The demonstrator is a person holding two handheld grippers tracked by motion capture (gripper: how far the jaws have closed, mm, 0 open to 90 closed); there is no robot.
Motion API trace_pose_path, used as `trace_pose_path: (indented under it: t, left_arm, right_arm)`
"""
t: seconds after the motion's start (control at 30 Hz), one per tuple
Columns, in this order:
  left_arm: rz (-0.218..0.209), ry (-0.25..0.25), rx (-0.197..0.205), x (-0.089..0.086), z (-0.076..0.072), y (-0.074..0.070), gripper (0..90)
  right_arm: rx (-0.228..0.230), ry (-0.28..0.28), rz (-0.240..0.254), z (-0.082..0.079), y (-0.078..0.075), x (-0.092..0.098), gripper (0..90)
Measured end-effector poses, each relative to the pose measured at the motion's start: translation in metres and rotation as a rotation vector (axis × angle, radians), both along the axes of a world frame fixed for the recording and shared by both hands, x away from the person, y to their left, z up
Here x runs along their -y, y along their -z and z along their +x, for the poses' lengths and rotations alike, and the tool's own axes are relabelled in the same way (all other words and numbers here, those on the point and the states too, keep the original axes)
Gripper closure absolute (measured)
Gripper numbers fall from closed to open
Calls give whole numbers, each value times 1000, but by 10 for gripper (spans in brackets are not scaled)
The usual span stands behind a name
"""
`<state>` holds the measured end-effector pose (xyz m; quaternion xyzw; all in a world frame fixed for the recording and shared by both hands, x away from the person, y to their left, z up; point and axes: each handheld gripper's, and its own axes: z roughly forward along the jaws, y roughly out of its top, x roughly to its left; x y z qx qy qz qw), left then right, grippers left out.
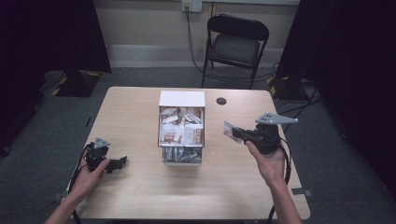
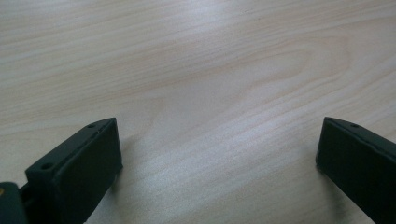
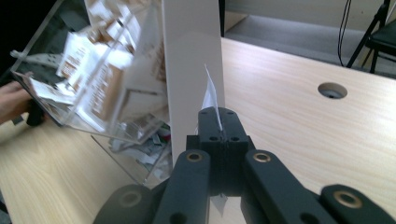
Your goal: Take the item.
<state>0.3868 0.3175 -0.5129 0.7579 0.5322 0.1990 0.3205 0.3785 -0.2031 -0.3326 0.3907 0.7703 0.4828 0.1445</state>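
A clear box (image 1: 182, 132) (image 3: 98, 88) with a white back panel stands at the middle of the table, full of brown-and-white packets (image 1: 180, 126) (image 3: 88, 70). My right gripper (image 1: 235, 132) (image 3: 217, 112) hovers to the right of the box, shut on a thin white packet (image 1: 228, 129) (image 3: 210, 93) that sticks out edge-on between the jaws. My left gripper (image 1: 122, 161) (image 2: 219, 154) rests low at the table's front left, open, with bare wood between its jaws.
A round cable hole (image 1: 221, 101) (image 3: 332, 90) lies in the wooden table (image 1: 135, 186) behind the box. A black folding chair (image 1: 236, 42) stands beyond the far edge. Dark curtains flank both sides.
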Motion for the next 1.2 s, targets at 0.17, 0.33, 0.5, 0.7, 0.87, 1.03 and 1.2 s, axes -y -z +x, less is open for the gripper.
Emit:
trace_pose_path:
  t: [0.17,0.33,0.5,0.7,0.87,1.03,1.2]
  left_arm:
    - [0,0,0,0,0,0,0]
    - [0,0,0,0,0,0,0]
    - [0,0,0,0,0,0,0]
    - [1,0,-1,0,0,0,0]
    - [1,0,-1,0,0,0,0]
    - [1,-1,0,0,0,0,0]
    - [1,-1,0,0,0,0,0]
  right_arm:
    - [-24,19,-23,4,12,0,900]
    - [-39,27,-19,8,21,3,900]
    - [-65,25,-26,14,34,4,900]
    - [-80,27,-38,18,46,5,900]
    - [-113,18,-54,23,61,1,900]
    - [-129,11,-70,28,76,-2,900]
    - [-159,-1,-96,33,93,-9,900]
